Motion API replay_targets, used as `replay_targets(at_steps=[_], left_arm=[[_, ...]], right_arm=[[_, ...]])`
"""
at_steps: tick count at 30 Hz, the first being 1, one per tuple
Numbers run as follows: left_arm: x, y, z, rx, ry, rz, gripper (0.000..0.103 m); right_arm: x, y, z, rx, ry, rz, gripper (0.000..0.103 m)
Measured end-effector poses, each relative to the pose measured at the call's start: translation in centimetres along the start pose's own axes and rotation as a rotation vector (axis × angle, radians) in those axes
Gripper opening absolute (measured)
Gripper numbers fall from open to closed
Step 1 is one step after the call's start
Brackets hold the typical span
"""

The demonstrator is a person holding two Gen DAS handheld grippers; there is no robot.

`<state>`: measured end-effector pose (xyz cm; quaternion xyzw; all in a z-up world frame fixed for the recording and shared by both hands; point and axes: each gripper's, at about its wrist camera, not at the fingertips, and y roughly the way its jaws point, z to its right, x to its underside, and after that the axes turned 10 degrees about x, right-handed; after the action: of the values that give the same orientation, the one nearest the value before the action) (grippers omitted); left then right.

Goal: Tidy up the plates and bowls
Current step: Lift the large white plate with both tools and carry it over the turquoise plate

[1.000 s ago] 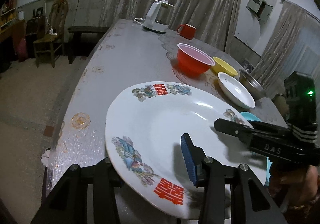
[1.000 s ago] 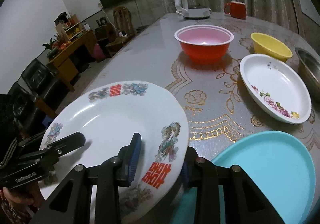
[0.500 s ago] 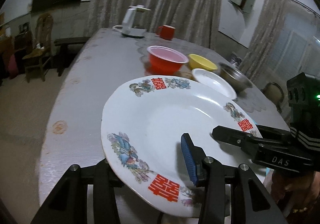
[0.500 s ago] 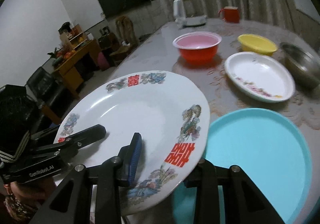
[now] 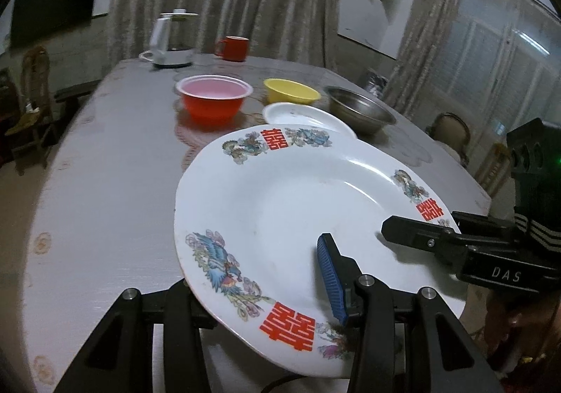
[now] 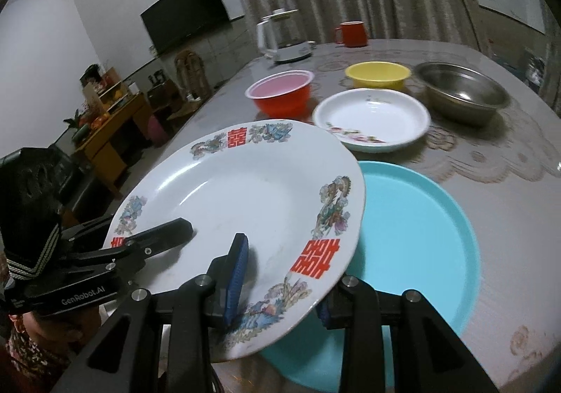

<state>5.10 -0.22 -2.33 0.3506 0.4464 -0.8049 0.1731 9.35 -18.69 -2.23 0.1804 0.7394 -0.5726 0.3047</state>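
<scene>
Item: large white plate (image 6: 242, 203) with red characters, lifted off the table (image 6: 508, 217), centre of frame. Left tongs (image 5: 266, 291) clamped on its near rim; right tongs (image 6: 277, 284) clamped on the opposite rim. Blue round plate (image 6: 413, 228) lies flat at lower right, partly beneath the white plate's right edge, nearer the right tongs.

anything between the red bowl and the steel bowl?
Yes: the yellow bowl sits between the red bowl and steel bowl, clearest in the right wrist view.
</scene>
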Motion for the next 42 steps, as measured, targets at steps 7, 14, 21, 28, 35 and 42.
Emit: replay_targets(at_steps=[7, 14, 21, 28, 35, 42], left_arm=[[0.0, 1.9, 2.0, 0.044, 0.021, -0.042, 0.046], [-0.1, 4.2, 3.7, 0.082, 0.037, -0.099, 0.047], [-0.1, 6.2, 4.7, 0.098, 0.043, -0.146, 0.047], [-0.1, 6.7, 4.7, 0.073, 0.072, -0.145, 0.048], [0.4, 6.9, 5.0, 0.059, 0.099, -0.172, 0.055], [0.7, 5.7, 4.9, 0.073, 0.114, -0.191, 0.055]], right_arm=[[1.2, -1.4, 2.5, 0.046, 0.05, -0.002, 0.033], [2.2, -2.0, 4.9, 0.085, 0.093, -0.018, 0.033], [3.1, -1.9, 7.4, 0.12, 0.148, -0.042, 0.033], [3.2, -1.2, 8.1, 0.12, 0.156, -0.058, 0.034], [3.5, -1.0, 8.7, 0.114, 0.194, -0.07, 0.034], [3.4, -1.5, 9.1, 0.157, 0.185, -0.057, 0.033]])
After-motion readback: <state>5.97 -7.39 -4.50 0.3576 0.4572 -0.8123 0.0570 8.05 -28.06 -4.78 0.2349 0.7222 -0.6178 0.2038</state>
